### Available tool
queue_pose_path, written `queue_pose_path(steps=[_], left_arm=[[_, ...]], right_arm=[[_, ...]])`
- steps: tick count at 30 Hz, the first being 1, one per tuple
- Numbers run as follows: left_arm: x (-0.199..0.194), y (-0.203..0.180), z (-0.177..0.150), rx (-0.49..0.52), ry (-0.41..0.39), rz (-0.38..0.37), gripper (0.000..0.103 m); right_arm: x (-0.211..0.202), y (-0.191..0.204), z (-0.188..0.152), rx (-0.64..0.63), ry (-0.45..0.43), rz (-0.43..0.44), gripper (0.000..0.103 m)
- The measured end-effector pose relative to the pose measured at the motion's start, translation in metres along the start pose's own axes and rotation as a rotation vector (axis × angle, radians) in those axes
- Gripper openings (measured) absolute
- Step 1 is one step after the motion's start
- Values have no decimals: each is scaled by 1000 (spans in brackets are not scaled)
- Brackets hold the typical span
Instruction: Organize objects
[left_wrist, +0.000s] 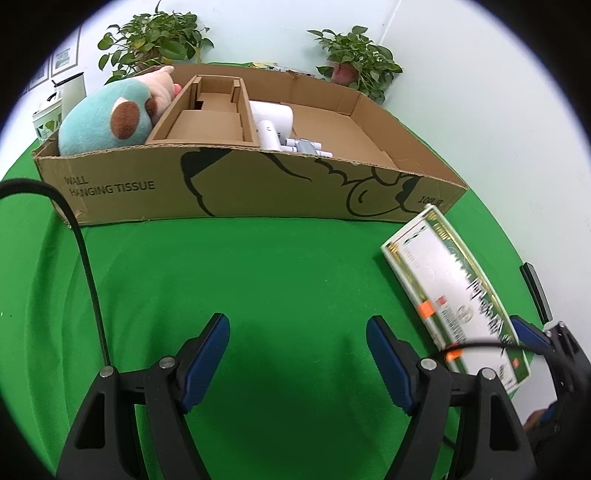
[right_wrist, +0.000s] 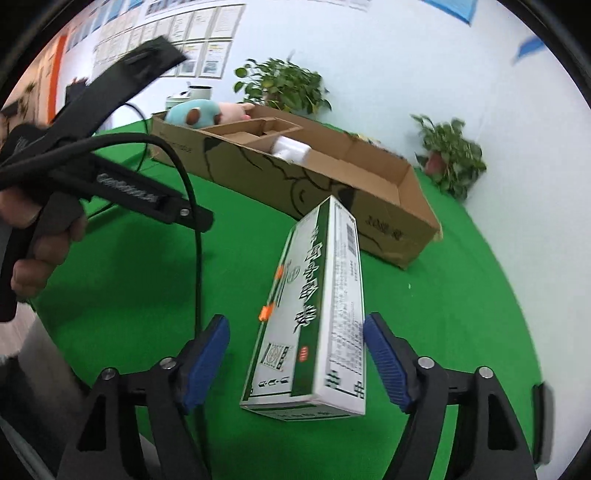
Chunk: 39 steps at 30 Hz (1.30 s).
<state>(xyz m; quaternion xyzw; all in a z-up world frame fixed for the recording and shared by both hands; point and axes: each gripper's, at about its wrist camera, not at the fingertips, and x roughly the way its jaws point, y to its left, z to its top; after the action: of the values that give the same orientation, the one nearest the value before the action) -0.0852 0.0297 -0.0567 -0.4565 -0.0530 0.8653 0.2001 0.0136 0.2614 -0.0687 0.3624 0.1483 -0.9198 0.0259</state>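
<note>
Right gripper (right_wrist: 295, 354) jaws apart around the green-and-white carton (right_wrist: 317, 317), left gripper (left_wrist: 297, 358) spread empty; next I'd squeeze and lift it toward the cardboard box (right_wrist: 369, 206) ahead.

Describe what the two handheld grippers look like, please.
Both the left gripper and right gripper have black triangular plastic arms with silver pivot bolts and ribbed blue finger pads. A black cable trails from the left one, whose handle carries blurred white lettering.

pale wall (left_wrist: 461, 92), green tabletop (left_wrist: 258, 277), two potted plants (left_wrist: 354, 59), wall posters (right_wrist: 192, 33)
</note>
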Motion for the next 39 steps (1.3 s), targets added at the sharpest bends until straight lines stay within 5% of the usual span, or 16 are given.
queue_pose_path(steps=[5,11,21,23,25,26,32,39], left_arm=[[5,-4,2,4,9,-11,76],[16,-8,9,-6,39,-56,76],[26,-12,15,-41,70,-148,76],[27,-13,15,-44,73,-151,76],[27,-13,15,-46,74,-155,76],[27,-12,14,-46,75,-157,76],[26,2,16,-108,100,-226,76],[33,6,19,-147,176,-353,76]], right_arm=[[9,-19,-13,99,57,40,76],[-6,-18,-17,120,2,67,93],[9,-19,-19,204,81,6,94],[12,-22,-21,238,103,21,90],[17,-23,-26,278,134,72,69],[17,-22,-27,286,144,85,66],[15,-12,-29,309,137,155,64],[18,-25,-26,465,133,333,64]])
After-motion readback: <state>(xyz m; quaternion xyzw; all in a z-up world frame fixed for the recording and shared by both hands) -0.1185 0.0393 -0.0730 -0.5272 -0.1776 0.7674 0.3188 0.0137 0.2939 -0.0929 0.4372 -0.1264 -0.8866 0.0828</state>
